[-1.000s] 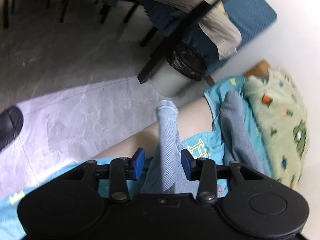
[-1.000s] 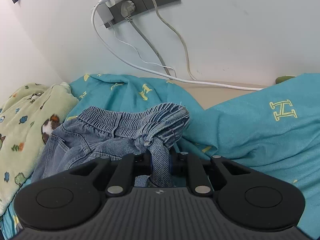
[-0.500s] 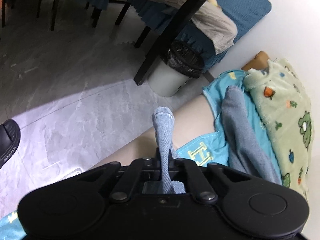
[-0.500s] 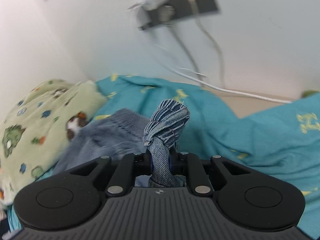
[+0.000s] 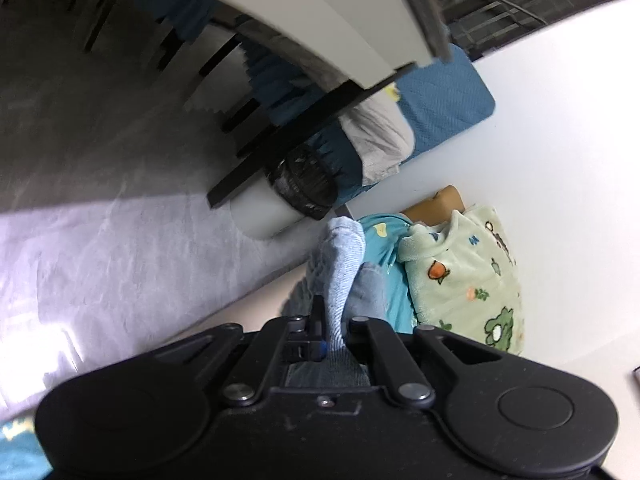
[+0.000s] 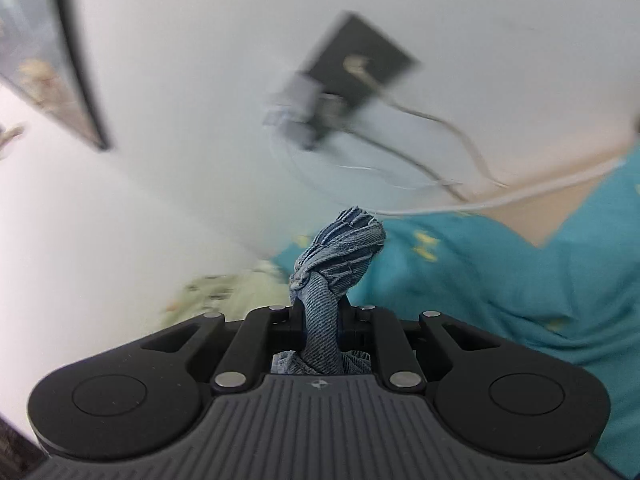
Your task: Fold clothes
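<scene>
Up front in the left wrist view, the left gripper (image 5: 334,336) is clenched on a pale blue denim leg end (image 5: 340,264) of the jeans, which rises bunched from between the closed fingers and stands above them. Just beside it on the right a second fold of the same denim (image 5: 370,292) slopes down onto the teal sheet (image 5: 394,300). A pale green blanket with cartoon prints (image 5: 464,280) lies to the right of the sheet, against the white wall (image 5: 560,160). Beyond the cloth, on the grey floor (image 5: 100,248), stands a white bin with a black liner (image 5: 288,200), next to a dark table leg (image 5: 280,156) under a pale tabletop (image 5: 320,20), with a blue cushion (image 5: 440,96) behind. Next, in the right wrist view, the right gripper (image 6: 322,320) is grasping a twisted knot of darker denim, the gathered waistband (image 6: 340,248), which sticks up between the fingers while more denim hangs below them. Behind it spreads the teal sheet (image 6: 480,280) with yellow marks, and the green blanket (image 6: 228,292) shows blurred at lower left. On the wall above, a dark socket plate (image 6: 360,68) with a plugged-in charger (image 6: 296,112) is smeared by motion, and a white cable (image 6: 520,196) runs along the sheet's far edge.
</scene>
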Tool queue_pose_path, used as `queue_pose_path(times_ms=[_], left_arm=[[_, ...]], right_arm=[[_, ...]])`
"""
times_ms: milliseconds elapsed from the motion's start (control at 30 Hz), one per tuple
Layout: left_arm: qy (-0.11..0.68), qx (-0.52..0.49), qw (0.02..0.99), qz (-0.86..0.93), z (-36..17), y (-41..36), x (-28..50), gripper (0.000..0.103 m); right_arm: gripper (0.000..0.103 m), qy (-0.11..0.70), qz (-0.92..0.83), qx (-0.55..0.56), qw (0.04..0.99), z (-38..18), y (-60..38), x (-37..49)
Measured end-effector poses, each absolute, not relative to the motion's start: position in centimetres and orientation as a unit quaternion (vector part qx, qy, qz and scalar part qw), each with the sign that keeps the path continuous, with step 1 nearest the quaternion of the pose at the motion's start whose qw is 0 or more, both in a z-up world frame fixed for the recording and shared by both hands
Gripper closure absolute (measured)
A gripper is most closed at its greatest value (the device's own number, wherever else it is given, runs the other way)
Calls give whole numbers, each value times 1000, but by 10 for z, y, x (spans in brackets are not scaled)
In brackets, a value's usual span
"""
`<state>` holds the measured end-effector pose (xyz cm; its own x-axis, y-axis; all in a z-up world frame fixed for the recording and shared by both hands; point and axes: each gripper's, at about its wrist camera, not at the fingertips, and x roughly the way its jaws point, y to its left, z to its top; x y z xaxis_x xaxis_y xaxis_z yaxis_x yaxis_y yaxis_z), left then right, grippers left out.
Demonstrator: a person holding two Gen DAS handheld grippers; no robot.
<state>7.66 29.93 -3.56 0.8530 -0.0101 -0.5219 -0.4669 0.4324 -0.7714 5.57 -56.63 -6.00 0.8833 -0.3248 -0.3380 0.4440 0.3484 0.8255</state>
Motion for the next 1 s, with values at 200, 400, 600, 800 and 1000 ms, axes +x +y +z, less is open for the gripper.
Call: queue_pose_path(times_ms=[200, 400, 600, 800, 1000], left_arm=[[279, -589, 738, 174, -79, 319, 40, 102], [300, -595, 719, 198, -94, 325, 39, 101], [322, -590, 711, 209, -110, 325, 46, 91], [361, -589, 690, 215, -132, 332, 69, 81], [392, -572, 688, 213, -145, 332, 87, 87]], right_arm=[[89, 173, -327, 578, 727, -107, -583, 49], [87, 222, -356, 552, 721, -115, -580, 54], [81, 244, -365, 501, 746, -106, -576, 68], [79, 254, -371, 484, 750, -109, -570, 65], [80, 253, -374, 472, 758, -107, -567, 66]])
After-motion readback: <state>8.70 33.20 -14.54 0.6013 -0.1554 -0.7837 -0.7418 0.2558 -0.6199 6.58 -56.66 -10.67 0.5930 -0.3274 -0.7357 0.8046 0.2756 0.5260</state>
